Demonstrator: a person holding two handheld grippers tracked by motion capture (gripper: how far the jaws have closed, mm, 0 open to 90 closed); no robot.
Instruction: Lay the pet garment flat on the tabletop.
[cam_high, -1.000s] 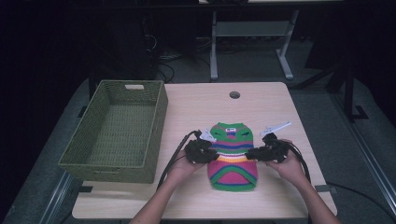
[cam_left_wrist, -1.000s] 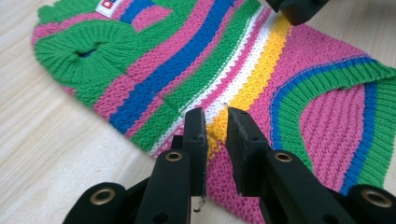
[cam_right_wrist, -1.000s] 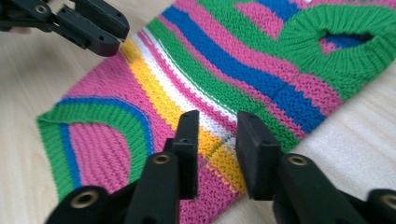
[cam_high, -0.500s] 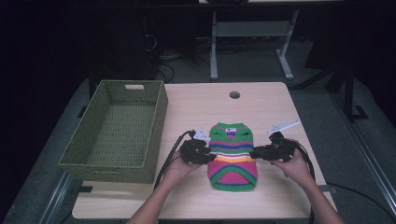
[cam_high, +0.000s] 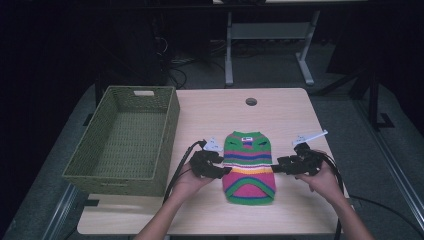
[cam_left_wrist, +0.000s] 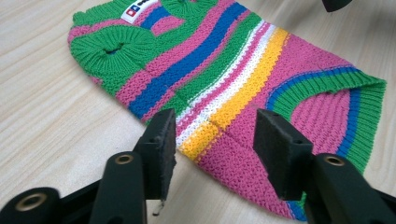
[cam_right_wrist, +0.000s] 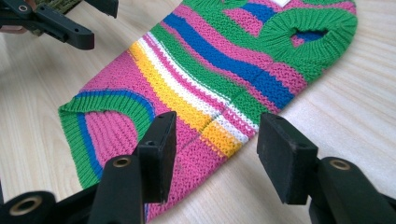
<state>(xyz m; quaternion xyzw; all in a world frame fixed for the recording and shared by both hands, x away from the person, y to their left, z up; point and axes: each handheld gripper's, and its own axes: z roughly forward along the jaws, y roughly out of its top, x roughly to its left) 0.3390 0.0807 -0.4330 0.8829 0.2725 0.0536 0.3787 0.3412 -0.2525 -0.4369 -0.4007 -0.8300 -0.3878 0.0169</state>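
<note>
Claws first: the left claw (cam_high: 223, 170) sits left of centre in the high view and the right claw (cam_high: 278, 168) right of centre, each at one side edge of the sweater (cam_high: 248, 165). Both have just been opening and now stand spread; in each gripper view the pads hang above the yellow and white stripes at the sweater's edge, pressing on nothing.

Largest is the table (cam_high: 280, 117), pale wood grain, filling the middle of the high view, with a small round hole (cam_high: 251, 101) near its far edge. Behind it the room is dark, with a grey floor, cables and the legs of a white stand (cam_high: 267, 35) at the top of the frame.

Next is the green woven basket (cam_high: 127, 137) at the left of the table, nothing in it, a handle slot in its far wall.

The sweater lies flat in the lower middle of the table, just right of the basket, striped green, pink, blue, white and yellow, collar toward the far edge. A white label (cam_left_wrist: 141, 8) sits at the collar; its writing is too small to read.

Both hands come in from the bottom edge, forearms angled inward, left hand (cam_high: 186, 182) and right hand (cam_high: 324, 181) gripping the claw bodies, cables trailing back.
</note>
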